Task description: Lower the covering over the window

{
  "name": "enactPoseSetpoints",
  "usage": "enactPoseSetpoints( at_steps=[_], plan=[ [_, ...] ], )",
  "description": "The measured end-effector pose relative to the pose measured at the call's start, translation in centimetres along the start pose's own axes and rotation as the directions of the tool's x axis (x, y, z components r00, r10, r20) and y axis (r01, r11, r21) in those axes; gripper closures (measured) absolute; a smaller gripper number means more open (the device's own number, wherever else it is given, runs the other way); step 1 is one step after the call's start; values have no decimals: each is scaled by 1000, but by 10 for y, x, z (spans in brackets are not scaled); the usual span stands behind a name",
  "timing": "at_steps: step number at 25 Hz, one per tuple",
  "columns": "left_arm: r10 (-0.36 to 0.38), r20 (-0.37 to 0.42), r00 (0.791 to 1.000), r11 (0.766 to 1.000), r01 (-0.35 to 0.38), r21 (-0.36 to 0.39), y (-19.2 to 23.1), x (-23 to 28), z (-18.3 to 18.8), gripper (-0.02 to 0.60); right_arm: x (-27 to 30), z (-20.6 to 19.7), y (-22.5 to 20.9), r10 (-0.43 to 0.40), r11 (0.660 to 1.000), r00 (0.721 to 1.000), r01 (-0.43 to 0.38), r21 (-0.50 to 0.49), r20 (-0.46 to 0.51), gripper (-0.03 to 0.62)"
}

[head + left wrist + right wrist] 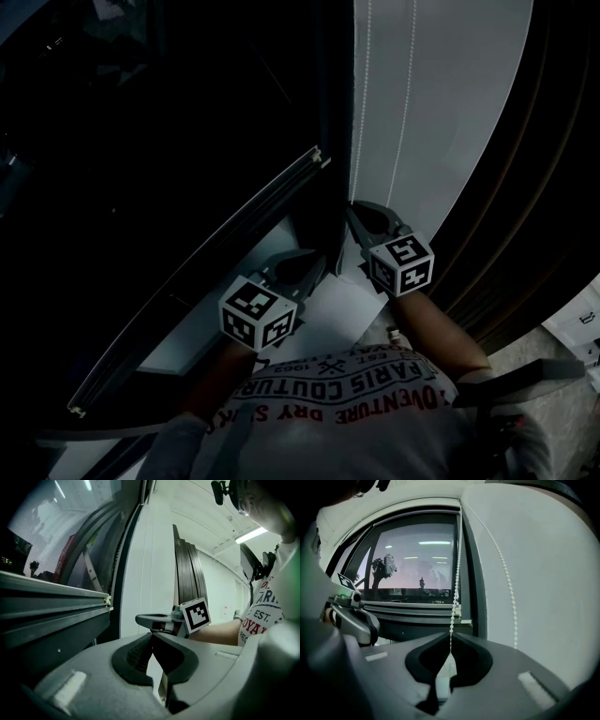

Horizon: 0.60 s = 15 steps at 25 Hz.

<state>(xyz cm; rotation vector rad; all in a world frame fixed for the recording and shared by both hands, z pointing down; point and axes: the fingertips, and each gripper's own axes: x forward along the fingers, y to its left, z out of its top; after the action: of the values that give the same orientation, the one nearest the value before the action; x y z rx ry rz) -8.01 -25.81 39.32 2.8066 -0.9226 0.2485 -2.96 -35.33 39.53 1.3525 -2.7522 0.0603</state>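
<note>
Pinching one strand of the bead chain (455, 573), the right gripper (450, 656) has its fingers pressed together on the beads. The strand runs straight up from between the pads, close beside the frame of the window (412, 559). The second strand (507, 588) hangs free against the white wall (553, 573), a little to the right. I judge that the strand near the frame is chosen because a pull on it should turn the roller in the lowering direction. These views do not let me verify which strand does which.

The left gripper (152, 638) is closed with nothing between its fingers. In the head view it is just beside the right one, a little nearer to the person. Probably it is kept there to take the chain next, so that the pulling can go hand over hand.

A dark rail (417, 607) with a pale end cap crosses the window at about the level of the grippers. I take it for the bottom bar of the covering. If so, the covering is partly down and the space under the rail is not yet covered. Above the rail a tree (382, 569) and reflected lamps are visible, so I cannot tell whether fabric hangs there.
</note>
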Motion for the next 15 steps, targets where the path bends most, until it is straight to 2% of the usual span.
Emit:
enactPoseSetpoints(
  at_steps=[7,11,15],
  plan=[
    [-20,57,998,1000,18,19,-56,-48,-2,580,-64,-2,47,16,1000,1000,-16,18,8,586],
    [-41,77,996,999,40,10,-59,-56,-1,580,-70,-8,58,41,999,999,-41,24,3,588],
    [-64,133,989,998,63,16,-62,-57,8,580,-77,-14,65,67,997,998,-67,32,3,588]
  ],
)
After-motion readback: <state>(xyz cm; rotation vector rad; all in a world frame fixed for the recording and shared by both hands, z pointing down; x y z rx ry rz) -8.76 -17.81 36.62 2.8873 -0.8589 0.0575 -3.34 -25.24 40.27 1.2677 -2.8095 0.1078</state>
